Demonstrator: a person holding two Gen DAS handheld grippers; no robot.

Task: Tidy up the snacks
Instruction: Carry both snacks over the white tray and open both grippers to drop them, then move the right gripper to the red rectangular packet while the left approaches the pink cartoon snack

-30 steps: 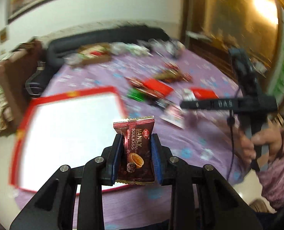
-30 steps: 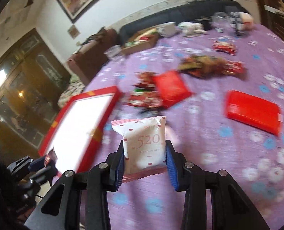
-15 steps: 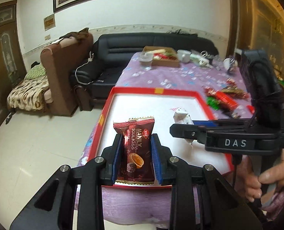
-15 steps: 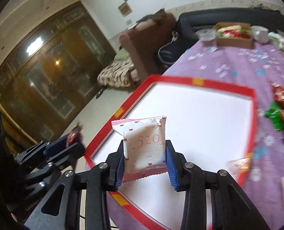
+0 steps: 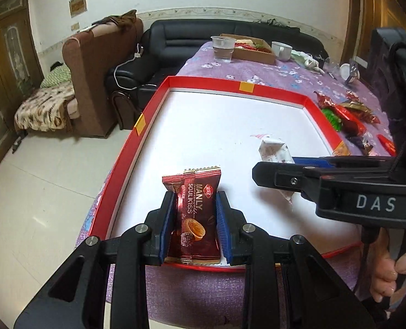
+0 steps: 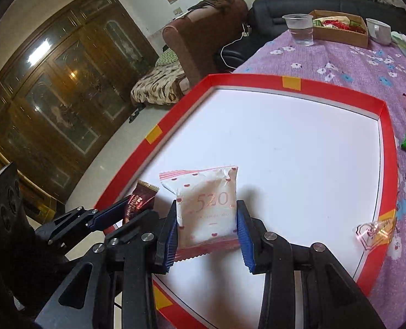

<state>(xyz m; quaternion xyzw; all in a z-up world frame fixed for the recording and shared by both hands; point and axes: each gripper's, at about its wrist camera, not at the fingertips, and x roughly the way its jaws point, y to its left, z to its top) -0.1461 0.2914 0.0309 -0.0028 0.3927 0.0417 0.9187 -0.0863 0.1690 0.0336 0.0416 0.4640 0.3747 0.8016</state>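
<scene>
Left gripper [image 5: 194, 227] jaws squeeze dark red snack pack [image 5: 194, 216], pack upright between pads; right gripper [image 6: 206, 235] jaws pinch white 520 pack [image 6: 207, 209] same way; both packs over near part of red tray [image 6: 386, 126], none inside yet; two grippers close side by side, could bump, knock pack loose; let go too high, pack may bounce over low rim onto floor; more snacks [image 5: 348, 115] wait beyond tray on purple table [image 6: 340, 63].
</scene>
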